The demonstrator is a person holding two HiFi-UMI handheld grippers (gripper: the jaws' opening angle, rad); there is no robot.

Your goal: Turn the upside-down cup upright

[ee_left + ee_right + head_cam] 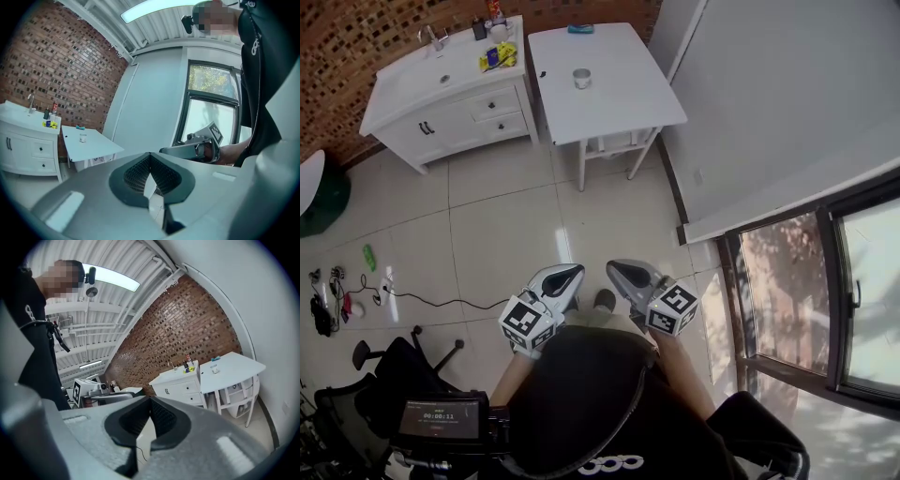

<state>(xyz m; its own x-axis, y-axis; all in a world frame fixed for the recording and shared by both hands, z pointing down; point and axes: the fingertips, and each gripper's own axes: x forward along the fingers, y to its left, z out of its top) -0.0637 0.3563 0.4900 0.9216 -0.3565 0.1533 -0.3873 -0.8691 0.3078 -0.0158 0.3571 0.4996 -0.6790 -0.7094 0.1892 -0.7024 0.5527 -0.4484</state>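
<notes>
Cup (581,78) is way up at the top of the head view, standing on the white table (628,108) toward its upper half, nothing touching it. It's too small from here to tell which way up it is tbh. It also shows tiny at mid-left of the left gripper view and mid-right of the right gripper view. A teal thing (580,29) lies past it at the table's top edge.

Both grippers are well apart from the cup, down in the lower middle of the head view, close to the person's body. They're side by side w/ tips pointing toward the top of the frame.
- left gripper (572,273): jaws pressed together at the tips, nothing btwn them.
- right gripper (619,270): same deal, jaws closed tight, empty.

Each gripper view catches the other gripper off to the side.

Other stuff: a white cabinet (441,103) w/ a sink sits just left of the table, w/ bottles and a yellow thing (497,58) on its top right corner. Brick wall (356,37) runs across the upper left. There's a window (825,291) at lower right, a cable (422,300) on the tiles at left and a chair (384,375) in the lower left corner.
</notes>
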